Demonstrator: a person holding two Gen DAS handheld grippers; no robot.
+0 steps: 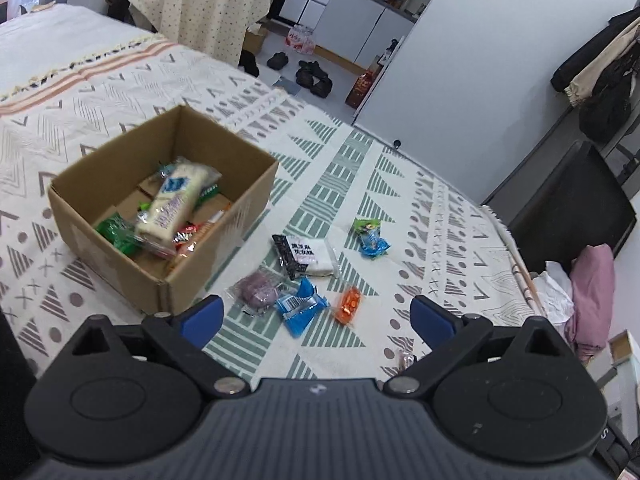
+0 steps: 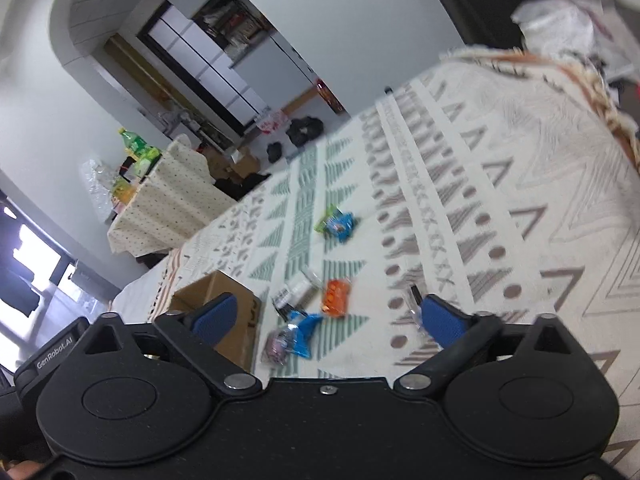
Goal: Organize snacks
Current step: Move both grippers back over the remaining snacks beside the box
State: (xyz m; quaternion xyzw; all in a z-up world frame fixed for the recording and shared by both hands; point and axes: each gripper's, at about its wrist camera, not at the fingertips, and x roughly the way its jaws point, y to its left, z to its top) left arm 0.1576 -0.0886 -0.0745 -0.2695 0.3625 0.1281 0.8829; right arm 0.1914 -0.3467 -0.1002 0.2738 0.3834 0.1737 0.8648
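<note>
Currently both claws stand apart with nothing between them: left gripper [image 1: 316,322], right gripper [image 2: 330,318]. Loose snacks lie on the patterned cloth [image 1: 420,208] at about four o'clock from the cardboard box [image 1: 240,210], which already holds several packets. Risk, as judged: the blue packet [image 1: 301,305] touches the purple packet [image 1: 258,290], so a grab could catch both or nudge one aside; the soft cloth could bunch under the tips. The orange packet [image 1: 349,304] lies apart, its long axis running roughly one to seven o'clock.
</note>
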